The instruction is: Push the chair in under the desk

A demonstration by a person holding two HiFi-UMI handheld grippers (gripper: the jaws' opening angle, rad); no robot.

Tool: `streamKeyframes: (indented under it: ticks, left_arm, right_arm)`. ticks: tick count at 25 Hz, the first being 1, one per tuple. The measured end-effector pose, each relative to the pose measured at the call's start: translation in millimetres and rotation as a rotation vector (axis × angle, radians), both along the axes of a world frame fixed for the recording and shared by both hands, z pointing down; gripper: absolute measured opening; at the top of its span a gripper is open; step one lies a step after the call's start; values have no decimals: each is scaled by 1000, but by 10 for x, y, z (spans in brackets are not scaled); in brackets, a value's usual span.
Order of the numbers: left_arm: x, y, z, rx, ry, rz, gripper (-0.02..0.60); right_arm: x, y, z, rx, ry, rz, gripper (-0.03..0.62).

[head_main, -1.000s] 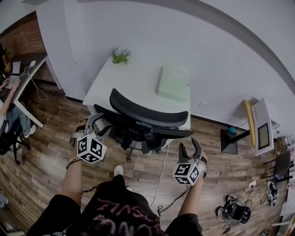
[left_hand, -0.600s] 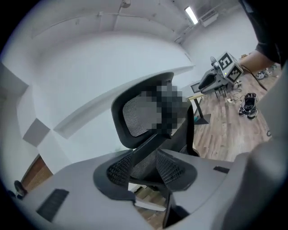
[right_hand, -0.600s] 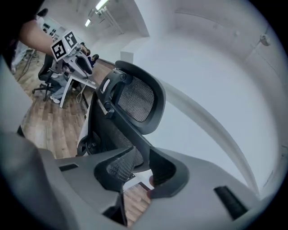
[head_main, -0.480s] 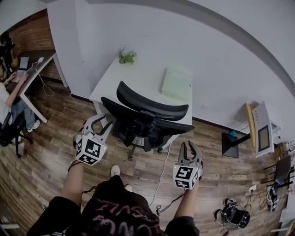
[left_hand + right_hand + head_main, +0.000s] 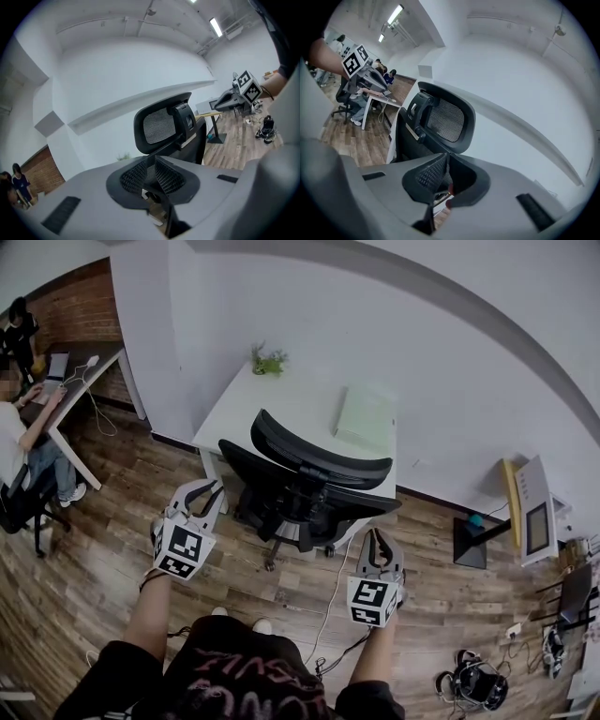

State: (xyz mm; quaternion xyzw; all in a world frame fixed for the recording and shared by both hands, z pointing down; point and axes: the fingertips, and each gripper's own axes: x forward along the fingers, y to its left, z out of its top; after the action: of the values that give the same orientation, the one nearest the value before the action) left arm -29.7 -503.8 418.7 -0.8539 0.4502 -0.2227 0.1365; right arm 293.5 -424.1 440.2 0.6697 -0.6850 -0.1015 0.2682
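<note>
The black mesh-backed chair [image 5: 305, 486] stands with its seat partly under the white desk [image 5: 272, 404], backrest toward me. My left gripper [image 5: 208, 493] hovers left of the chair, apart from it. Its jaws are closing to a narrow gap with nothing between them. My right gripper [image 5: 378, 538] hangs off the chair's right rear corner, jaws together and empty. The left gripper view shows the chair back [image 5: 161, 124] beyond my left gripper [image 5: 151, 161], with my right gripper [image 5: 230, 99] at far right. The right gripper view shows the chair back [image 5: 445, 119] past my right gripper [image 5: 446, 161].
A pale green folder [image 5: 366, 415] and a small plant [image 5: 269, 360] sit on the desk. A white cable [image 5: 330, 592] trails across the wood floor. A person [image 5: 21, 432] sits at another desk far left. A black stand [image 5: 473, 540], a boxy device [image 5: 530, 507] and headphones [image 5: 478, 676] are at right.
Both grippers' jaws have gone from wide open to nearly together. Both grippers have drawn back from the chair toward me, and the left one no longer reaches its side.
</note>
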Motion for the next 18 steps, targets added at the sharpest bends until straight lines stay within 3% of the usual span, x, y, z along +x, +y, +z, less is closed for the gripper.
streamKeyframes:
  ticks: [3, 8, 18]
  left_arm:
    - [-118, -34, -109, 5, 83, -5, 51]
    - [-209, -90, -190, 22, 79, 11, 35]
    - [-282, -97, -301, 39, 141, 59, 14]
  right_arm:
    - [-99, 8, -86, 21, -45, 5, 34]
    - [-200, 37, -195, 47, -67, 37, 32]
    - [-364, 164, -319, 88, -166, 107, 29]
